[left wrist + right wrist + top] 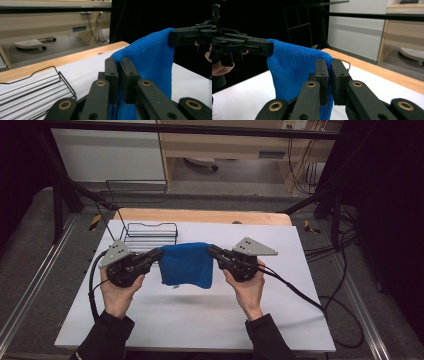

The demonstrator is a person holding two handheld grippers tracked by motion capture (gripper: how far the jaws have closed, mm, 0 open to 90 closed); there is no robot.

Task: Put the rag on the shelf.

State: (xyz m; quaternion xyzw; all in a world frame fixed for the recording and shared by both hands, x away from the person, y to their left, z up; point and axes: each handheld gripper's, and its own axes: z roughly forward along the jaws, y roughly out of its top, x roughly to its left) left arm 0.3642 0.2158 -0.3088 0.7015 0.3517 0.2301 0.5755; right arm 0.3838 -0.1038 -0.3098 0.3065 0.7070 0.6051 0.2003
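- Above the white table [200,320], a blue microfibre cloth [186,265] hangs clear of the surface, stretched between both grippers, so the pick-up looks done.
- Folding it or putting it down seems to be what is left; a wire rack [150,232] stands just behind, with nothing on it that I can see.
- Left gripper [159,254]: jaws nearly together, pinching the cloth's upper left corner.
- Right gripper [210,250]: jaws likewise narrow, clamped on the upper right corner, cloth draping below.
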